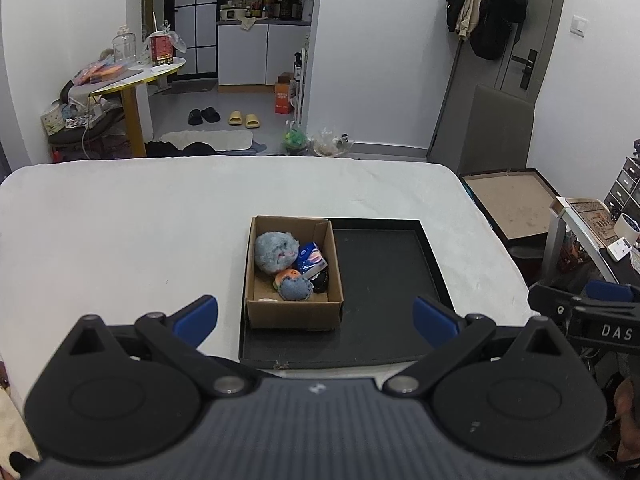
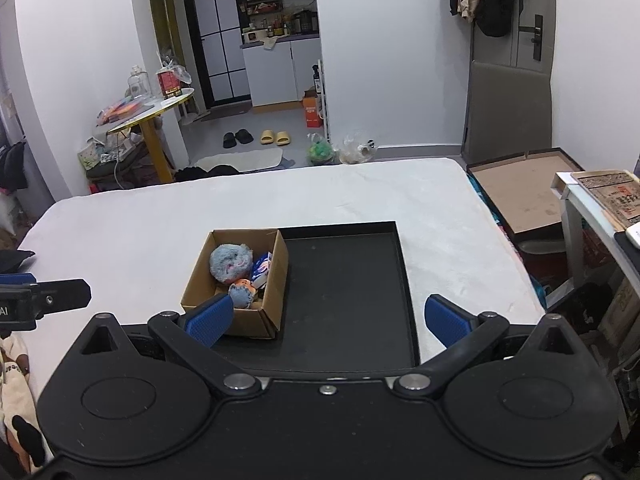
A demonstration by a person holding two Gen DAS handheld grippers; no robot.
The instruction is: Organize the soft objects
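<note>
In the left wrist view, the left gripper [image 1: 316,318] hangs low over the near edge of a white-covered table [image 1: 120,232], its blue-padded fingers [image 1: 200,314] spread wide with nothing between them. Just beyond the fingers, a cardboard box [image 1: 294,312] sits in the left part of a shallow black tray [image 1: 384,272]; the rest of the tray's floor is bare. Inside the box lie the soft things: a large fuzzy blue-grey ball [image 1: 276,251] at the far left, a blue tissue pack [image 1: 311,258] leaning at the far right, a small orange toy [image 1: 286,275] partly under a smaller blue plush [image 1: 295,289] at the near side, and a dark item [image 1: 321,280] against the right wall — too small to identify. The right gripper [image 1: 600,312] shows at the right edge, off the table; whether it is spread cannot be told from here.

In the right wrist view, the right gripper [image 2: 328,320] also has its fingers spread wide and holds nothing. Its left finger [image 2: 210,322] overlaps the near corner of the box [image 2: 272,280] and hides part of it; the right finger lies near the tray's [image 2: 352,280] near right corner. The fuzzy ball [image 2: 231,262], tissue pack [image 2: 263,266] and small blue plush [image 2: 241,294] are visible in the box. The left gripper [image 2: 40,300] pokes in from the left edge over the table [image 2: 140,216]. Beyond the table's far right corner an open flat carton [image 2: 524,192] lies on the floor.
</note>
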